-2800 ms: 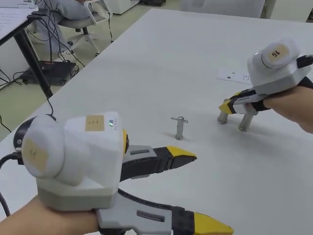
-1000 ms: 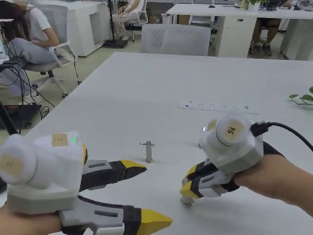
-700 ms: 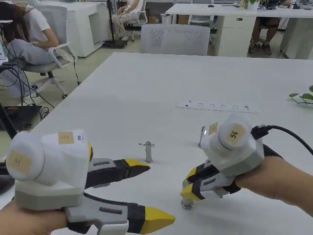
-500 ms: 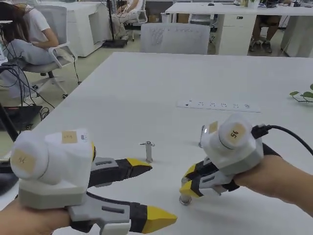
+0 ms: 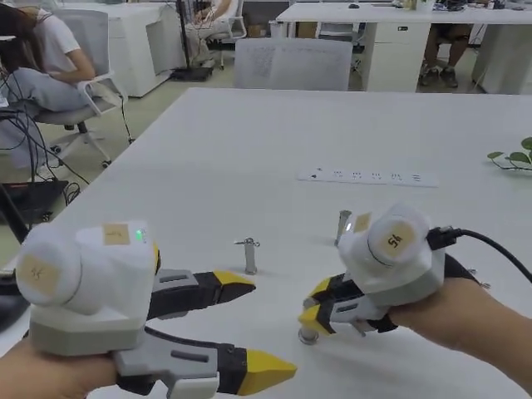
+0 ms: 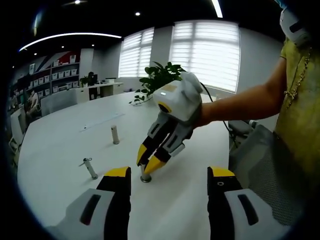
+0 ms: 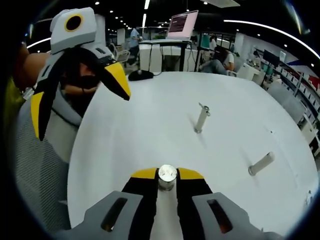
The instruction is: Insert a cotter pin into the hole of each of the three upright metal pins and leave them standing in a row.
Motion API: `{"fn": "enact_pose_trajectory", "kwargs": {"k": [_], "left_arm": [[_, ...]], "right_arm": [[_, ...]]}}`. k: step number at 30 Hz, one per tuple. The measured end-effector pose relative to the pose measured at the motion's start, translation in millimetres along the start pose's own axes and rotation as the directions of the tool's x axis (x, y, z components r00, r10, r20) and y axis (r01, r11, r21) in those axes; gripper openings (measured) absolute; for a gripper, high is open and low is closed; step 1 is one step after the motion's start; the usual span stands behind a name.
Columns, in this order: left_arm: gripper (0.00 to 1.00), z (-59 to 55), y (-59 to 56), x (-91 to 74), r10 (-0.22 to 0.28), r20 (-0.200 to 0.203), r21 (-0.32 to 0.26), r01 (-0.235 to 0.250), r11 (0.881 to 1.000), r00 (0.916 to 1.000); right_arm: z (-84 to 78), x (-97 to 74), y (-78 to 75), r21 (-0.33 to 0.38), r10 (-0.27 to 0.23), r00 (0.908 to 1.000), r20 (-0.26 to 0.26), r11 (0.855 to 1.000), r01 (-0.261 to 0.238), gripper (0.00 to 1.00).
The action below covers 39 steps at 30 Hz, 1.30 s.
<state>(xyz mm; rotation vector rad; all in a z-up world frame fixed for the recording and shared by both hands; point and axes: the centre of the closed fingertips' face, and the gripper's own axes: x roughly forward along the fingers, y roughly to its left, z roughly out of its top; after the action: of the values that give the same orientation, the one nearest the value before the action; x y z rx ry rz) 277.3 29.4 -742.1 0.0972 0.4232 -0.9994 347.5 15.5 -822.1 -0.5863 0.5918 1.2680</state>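
**Right gripper clamped on a pin, left gripper spread**

Right gripper (image 5: 310,309), black with yellow tips: jaws closed tight on a short silver metal pin (image 7: 167,176), lower centre of the right gripper view; the pin's round top shows between the tips. In the head view this pin (image 5: 307,335) sits lower centre-right, upright, its flanged base at the white table (image 5: 249,141) surface.

Left gripper (image 5: 259,327): jaws wide apart, holding nothing, lower left of the head view; tips point toward the right gripper, well short of it.

Second silver pin (image 5: 249,256), centre of the head view, upright, with a wire cotter pin (image 5: 248,243) through its top; apart from both grippers.

Third silver pin (image 5: 343,226), bare, upright, right of centre, just above the right gripper's housing.

White power strip (image 5: 366,176), upper right of centre on the table; green plant (image 5: 515,158) at the right edge.
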Motion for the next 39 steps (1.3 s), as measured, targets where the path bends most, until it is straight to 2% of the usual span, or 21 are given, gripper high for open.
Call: {"fn": "enact_pose_trajectory", "kwargs": {"k": [3, 6, 8, 12, 18, 20, 25, 31, 32, 34, 36, 39], "left_arm": [[0.61, 1.3, -1.0, 0.5, -0.002, 0.001, 0.001, 0.002, 1.000, 1.0000], [0.61, 1.8, -1.8, 0.5, -0.004, -0.001, 0.004, 0.004, 1.000, 1.0000], [0.61, 2.1, -1.7, 0.3, -0.003, 0.000, 0.004, 0.003, 1.000, 1.0000], [0.61, 2.3, -2.0, 0.2, -0.002, -0.001, 0.005, 0.002, 1.000, 1.0000], [0.61, 3.9, -1.9, -0.2, 0.006, 0.007, 0.001, -0.006, 1.000, 1.0000], [0.61, 4.3, -2.1, -0.3, 0.008, 0.009, 0.000, -0.008, 1.000, 0.9999], [0.60, 3.9, -5.7, 0.0, 0.005, 0.015, 0.002, -0.005, 1.000, 0.9999], [0.60, -0.1, -9.7, 1.7, -0.001, 0.012, 0.003, 0.001, 1.000, 0.9999], [0.60, -0.1, -10.6, 2.0, -0.003, 0.015, 0.001, 0.003, 1.000, 0.9999], [0.60, 0.1, -11.9, 2.5, -0.006, 0.019, -0.001, 0.006, 1.000, 0.9998], [0.60, -0.4, -13.3, 3.7, -0.010, 0.021, -0.004, 0.011, 1.000, 0.9997], [0.59, -2.2, -13.8, 5.4, -0.014, 0.017, -0.007, 0.015, 1.000, 0.9998]], "right_arm": [[0.5, 0.0, 0.4, -0.013, 0.000, 1.0000, -0.006, 1.000, 0.000, 0.15], [-0.4, 0.0, 1.3, -0.009, 0.005, 0.9999, -0.014, 1.000, -0.006, 0.25], [-0.5, -3.4, 0.3, -0.022, -0.005, 0.9999, -0.015, 1.000, 0.005, 0.25], [-2.4, -14.4, -4.1, 0.003, -0.014, 0.9999, -0.004, 1.000, 0.014, 0.26], [-9.2, -49.6, -15.5, 0.039, -0.044, 0.9990, 0.002, 0.998, 0.043, 0.27], [-10.4, -64.6, -23.1, 0.055, -0.068, 0.9976, 0.014, 0.996, 0.067, 0.27], [-22.5, -95.4, -43.1, 0.071, -0.125, 0.9922, -0.007, 0.990, 0.125, 0.27], [-49.9, -139.2, -80.0, 0.105, -0.217, 0.9742, -0.063, 0.969, 0.223, 0.25], [-57.7, -147.3, -88.1, 0.111, -0.239, 0.9677, -0.081, 0.963, 0.247, 0.25], [-68.1, -155.6, -95.9, 0.119, -0.247, 0.9630, -0.108, 0.958, 0.259, 0.25], [-83.2, -164.1, -107.4, 0.122, -0.263, 0.9522, -0.155, 0.951, 0.283, 0.25], [-104.0, -169.7, -121.5, 0.137, -0.256, 0.9427, -0.214, 0.948, 0.288, 0.24]]}}
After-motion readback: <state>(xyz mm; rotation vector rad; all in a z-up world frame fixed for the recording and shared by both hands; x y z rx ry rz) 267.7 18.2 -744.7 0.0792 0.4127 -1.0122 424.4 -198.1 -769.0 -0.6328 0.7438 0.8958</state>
